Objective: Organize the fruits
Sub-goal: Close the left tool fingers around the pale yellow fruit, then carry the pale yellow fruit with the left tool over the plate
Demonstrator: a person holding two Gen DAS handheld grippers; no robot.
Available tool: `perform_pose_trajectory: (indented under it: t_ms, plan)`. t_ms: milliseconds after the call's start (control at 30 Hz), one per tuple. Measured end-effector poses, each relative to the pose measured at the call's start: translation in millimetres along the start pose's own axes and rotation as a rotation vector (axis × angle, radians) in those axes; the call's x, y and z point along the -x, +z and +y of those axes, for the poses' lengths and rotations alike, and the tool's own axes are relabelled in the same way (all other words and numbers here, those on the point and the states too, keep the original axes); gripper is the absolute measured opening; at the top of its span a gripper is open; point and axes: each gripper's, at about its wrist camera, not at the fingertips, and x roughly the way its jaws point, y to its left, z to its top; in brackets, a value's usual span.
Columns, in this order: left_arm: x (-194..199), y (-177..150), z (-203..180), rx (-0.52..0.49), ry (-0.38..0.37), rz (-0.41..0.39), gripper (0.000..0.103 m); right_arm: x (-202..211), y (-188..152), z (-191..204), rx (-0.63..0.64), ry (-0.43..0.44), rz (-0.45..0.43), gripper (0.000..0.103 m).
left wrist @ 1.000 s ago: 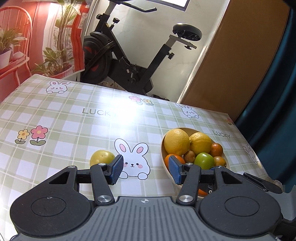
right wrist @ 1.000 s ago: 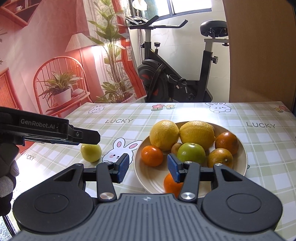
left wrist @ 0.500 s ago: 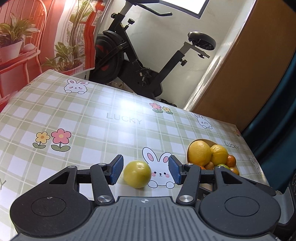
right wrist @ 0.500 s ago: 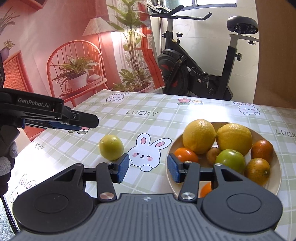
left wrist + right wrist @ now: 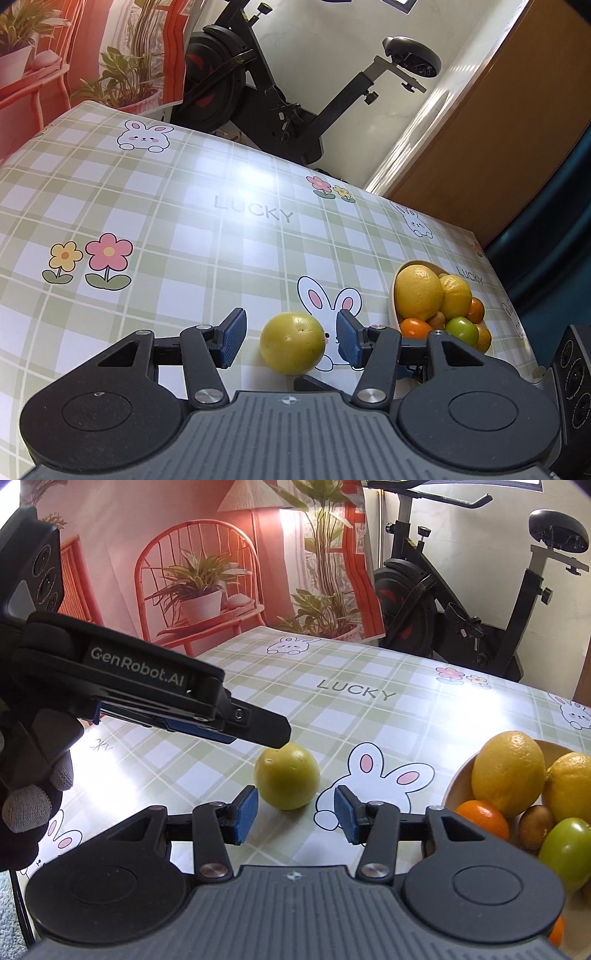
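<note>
A loose yellow-green citrus fruit (image 5: 293, 342) lies on the checked tablecloth next to a printed rabbit. It also shows in the right wrist view (image 5: 287, 781). My left gripper (image 5: 290, 342) is open, with the fruit between its blue pads, nearer the right pad and touching neither. My right gripper (image 5: 294, 816) is open just in front of the same fruit. The left gripper's finger (image 5: 255, 726) reaches over the fruit from the left. A beige bowl (image 5: 393, 308) holds lemons, oranges, a green fruit and a brown one; in the right wrist view the bowl (image 5: 457, 788) is at the right.
The table (image 5: 192, 229) carries a green checked cloth with rabbits, flowers and "LUCKY" print. An exercise bike (image 5: 280, 92) stands beyond the far edge. A wall mural with a chair and plants (image 5: 199, 590) lies to the left. A gloved hand (image 5: 33, 794) holds the left gripper.
Both grippers moved left, away from the bowl and toward the loose fruit. The fruit now sits between the left gripper's pads and much closer to the right gripper.
</note>
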Motion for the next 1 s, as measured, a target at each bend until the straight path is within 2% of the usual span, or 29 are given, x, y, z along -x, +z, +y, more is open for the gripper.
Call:
perform_pose_trajectory:
  t_ms: [233, 433, 567, 900, 1000]
  plan:
    - [-13, 0, 1, -0.026, -0.013, 0.018, 0.056, -17, -1, 1, 0.022, 0.014, 0.032, 0.049]
    - [-16, -2, 9, 0.015, -0.039, 0.015, 0.055, -23, -2, 0, 0.002, 0.025, 0.031, 0.049]
    - [-17, -4, 8, 0.010, -0.060, 0.016, 0.050, -25, -1, -1, 0.000, 0.023, 0.027, 0.049]
    - [-21, -10, 8, 0.012, -0.057, 0.026, 0.049, -25, -2, -5, -0.034, 0.031, 0.029, 0.049]
    - [-20, -10, 4, -0.005, -0.059, 0.029, 0.042, -26, -1, -4, -0.031, 0.024, 0.027, 0.050]
